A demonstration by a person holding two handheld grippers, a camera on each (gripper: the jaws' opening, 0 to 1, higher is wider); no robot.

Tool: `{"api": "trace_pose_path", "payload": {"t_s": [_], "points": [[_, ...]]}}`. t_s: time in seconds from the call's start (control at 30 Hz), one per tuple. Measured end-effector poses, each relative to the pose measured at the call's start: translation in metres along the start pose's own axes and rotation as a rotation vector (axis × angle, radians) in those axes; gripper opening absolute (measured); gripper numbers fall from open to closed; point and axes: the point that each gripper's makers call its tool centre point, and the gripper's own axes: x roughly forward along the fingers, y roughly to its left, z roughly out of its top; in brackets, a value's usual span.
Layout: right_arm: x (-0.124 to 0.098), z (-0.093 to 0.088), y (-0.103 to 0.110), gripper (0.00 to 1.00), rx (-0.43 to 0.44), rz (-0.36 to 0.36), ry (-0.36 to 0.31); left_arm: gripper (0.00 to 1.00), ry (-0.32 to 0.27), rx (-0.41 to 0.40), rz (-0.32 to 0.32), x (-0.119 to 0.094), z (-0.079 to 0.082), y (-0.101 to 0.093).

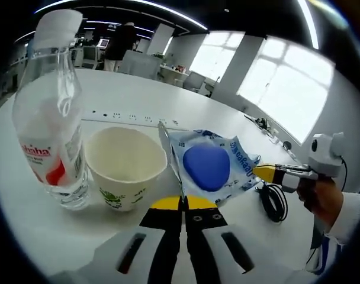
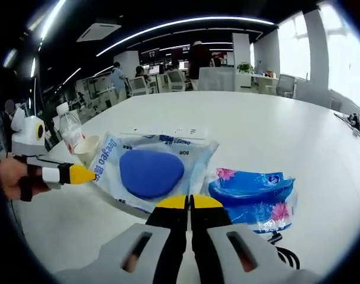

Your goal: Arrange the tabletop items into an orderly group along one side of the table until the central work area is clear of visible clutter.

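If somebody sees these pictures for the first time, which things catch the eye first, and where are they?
The clear packet with a blue pad inside lies mid-table, pinched at opposite edges by the left gripper and the right gripper. In the left gripper view, a water bottle and a paper cup stand side by side, left of the packet. In the right gripper view, a blue tissue pack lies right of the packet.

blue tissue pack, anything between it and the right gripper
Nothing visible does. In the right gripper view the blue plastic tissue pack lies on the white table just ahead of the right gripper, slightly to its right. The clear packet with a blue oval sponge lies beside it.
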Motion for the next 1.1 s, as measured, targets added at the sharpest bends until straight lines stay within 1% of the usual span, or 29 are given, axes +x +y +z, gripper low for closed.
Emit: {"api": "trace_pose_path", "payload": {"t_s": [0.33,0.87,1.1], "points": [[0.0026,0.0004,0.0034,0.00,-0.006,0.006,0.003,0.00,-0.007,-0.009,-0.006,-0.0007,0.0009,-0.0010],[0.0064,-0.0016,-0.0019,0.00,0.000,-0.006,0.016,0.00,-0.001,-0.020,-0.003,0.0003,-0.0011,0.0009],[0.0066,-0.0047,-0.0029,0.00,0.002,-0.008,0.027,0.00,0.002,-0.039,0.002,0.0004,-0.0018,0.0027]]}}
